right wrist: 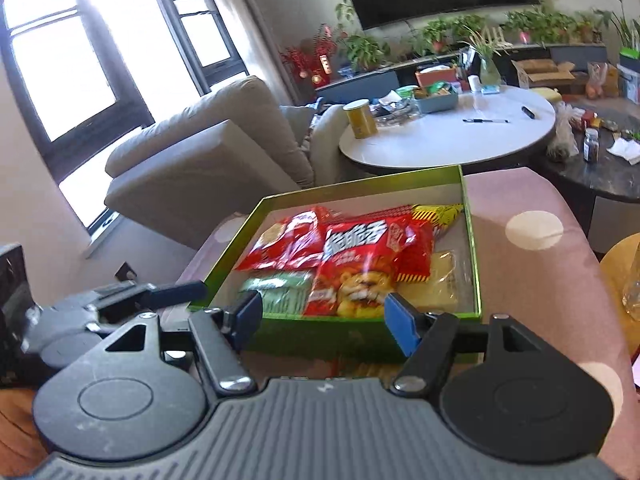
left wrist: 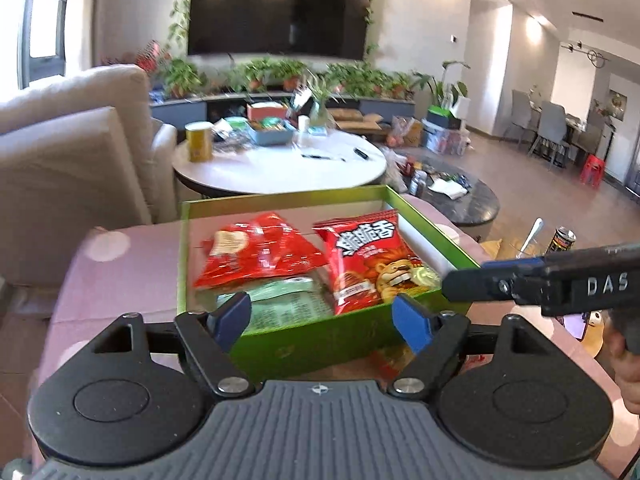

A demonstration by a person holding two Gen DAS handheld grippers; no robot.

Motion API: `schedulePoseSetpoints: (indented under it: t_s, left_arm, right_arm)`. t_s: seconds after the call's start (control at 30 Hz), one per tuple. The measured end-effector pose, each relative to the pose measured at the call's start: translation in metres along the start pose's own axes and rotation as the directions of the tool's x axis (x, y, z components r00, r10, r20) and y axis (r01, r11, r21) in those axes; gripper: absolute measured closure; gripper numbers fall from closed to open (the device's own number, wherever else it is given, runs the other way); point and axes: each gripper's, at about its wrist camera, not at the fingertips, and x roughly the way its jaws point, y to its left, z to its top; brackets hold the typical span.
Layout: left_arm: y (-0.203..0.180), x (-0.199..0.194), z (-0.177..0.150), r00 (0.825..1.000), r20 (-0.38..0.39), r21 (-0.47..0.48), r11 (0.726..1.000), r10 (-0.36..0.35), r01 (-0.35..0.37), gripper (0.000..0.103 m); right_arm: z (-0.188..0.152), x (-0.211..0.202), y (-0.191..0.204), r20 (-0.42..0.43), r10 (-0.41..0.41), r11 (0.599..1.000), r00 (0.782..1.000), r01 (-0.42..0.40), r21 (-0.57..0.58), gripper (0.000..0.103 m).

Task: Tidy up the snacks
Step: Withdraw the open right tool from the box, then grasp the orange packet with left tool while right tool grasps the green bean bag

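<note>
We see a green box (right wrist: 472,236) in the middle of both views, sitting on a pink cloth with white dots (right wrist: 520,208). The snacks are inside it. There are 2 red bags on top: a red lion bag (right wrist: 356,276) near the front, and another red bag (right wrist: 288,244) to its left. A pale green packet (right wrist: 280,292) lies flat under them at the front left. A yellow and red bag (right wrist: 436,216) sits at the back right, and a clear packet of something yellow (right wrist: 436,280) lies at the right. We think they lie flat and close so they all fit in 1 box.

Our left gripper (left wrist: 320,316) is at the bottom of its view, just in front of the box. Its blue pads are spread apart and hold nothing. Our right gripper (right wrist: 324,316) is let go too, with nothing between its pads. In the left view it reaches in from the right edge, close to the box's right corner.

Both claws are free, so we guess the bags are already put away, or we are about to tidy them.
</note>
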Motion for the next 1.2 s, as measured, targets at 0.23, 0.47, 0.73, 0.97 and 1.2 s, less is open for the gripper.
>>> schedulePoseSetpoints:
  t_s: [0.23, 0.47, 0.73, 0.97, 1.2]
  left_arm:
    - [0.022, -0.046, -0.027, 0.998, 0.015, -0.047, 0.997, 0.055, -0.054, 0.022]
    - [0.040, -0.081, -0.059, 0.995, 0.003, -0.077, 0.992, 0.104, -0.104, 0.021]
    - [0.051, -0.100, -0.104, 0.988, -0.072, -0.018, 0.991, 0.135, -0.136, 0.019]
    - [0.056, -0.116, -0.128, 0.984, -0.122, 0.065, 0.990, 0.130, -0.123, 0.019]
    - [0.043, -0.103, -0.137, 0.977, -0.151, 0.258, 0.960, 0.152, -0.109, 0.019]
  right_arm:
    - [-0.027, -0.012, 0.021, -0.018, -0.005, 0.998, 1.000, 0.004, -0.069, 0.036]
    - [-0.048, -0.016, 0.035, -0.053, 0.005, 0.996, 0.999, -0.009, -0.087, 0.035]
    - [-0.078, -0.014, 0.057, -0.129, 0.010, 0.992, 0.992, -0.026, -0.120, 0.032]
    - [-0.087, -0.011, 0.065, -0.167, -0.003, 0.992, 0.986, -0.018, -0.124, 0.031]
    - [-0.096, -0.011, 0.072, -0.205, -0.024, 0.987, 0.978, -0.009, -0.158, 0.031]
